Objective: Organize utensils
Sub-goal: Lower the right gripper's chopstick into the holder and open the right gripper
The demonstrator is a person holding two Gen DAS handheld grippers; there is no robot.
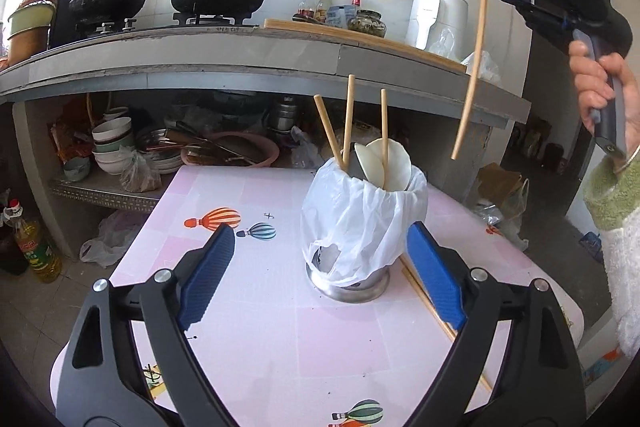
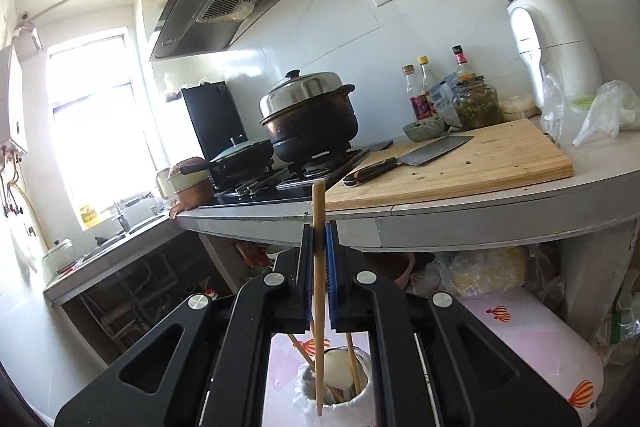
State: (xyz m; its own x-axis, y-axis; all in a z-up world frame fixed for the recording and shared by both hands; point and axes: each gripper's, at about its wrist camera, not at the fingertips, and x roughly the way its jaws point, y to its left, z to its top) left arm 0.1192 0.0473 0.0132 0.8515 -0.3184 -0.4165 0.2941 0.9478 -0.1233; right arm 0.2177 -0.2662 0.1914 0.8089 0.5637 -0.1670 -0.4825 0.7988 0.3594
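Chopstick clenched upright between right gripper fingers above bagged holder; left gripper released, flanking holder; next: lower it in.

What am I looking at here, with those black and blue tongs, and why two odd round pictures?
There is no robot: a person holds a hand tool with two jaws in each hand, a camera on each. One picture looks along the left gripper, its jaws wide open around nothing, at a pink table. A bag-lined metal holder there holds chopsticks and white spoons; another chopstick lies beside it. The other looks along the right gripper, shut on one chopstick lifted over the holder.
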